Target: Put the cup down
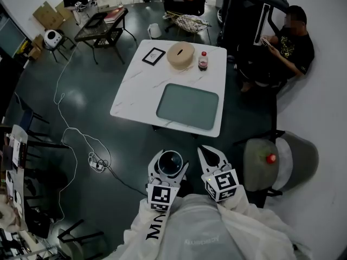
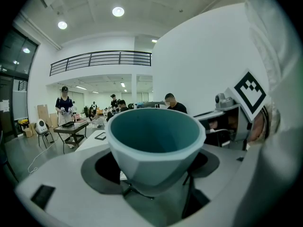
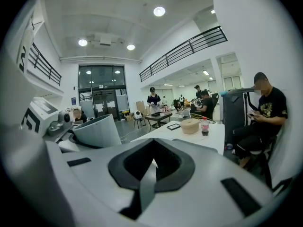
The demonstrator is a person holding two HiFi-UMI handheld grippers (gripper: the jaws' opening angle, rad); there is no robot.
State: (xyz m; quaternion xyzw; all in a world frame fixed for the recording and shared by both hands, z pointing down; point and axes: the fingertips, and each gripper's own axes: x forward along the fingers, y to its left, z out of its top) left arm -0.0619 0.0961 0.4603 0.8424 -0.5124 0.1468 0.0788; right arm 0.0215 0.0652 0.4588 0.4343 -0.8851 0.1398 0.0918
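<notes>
cup [image 2: 156, 138] gripped in left hand-held gripper [image 1: 169, 160]; right hand-held gripper [image 1: 210, 156] closed, empty; table [image 1: 136, 88] ahead bears tray [image 1: 188, 107], bottle [image 1: 203, 60].

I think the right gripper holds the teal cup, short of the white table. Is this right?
Not quite. The left gripper holds the teal cup, short of the white table. The left gripper view shows it between that gripper's jaws.
</notes>
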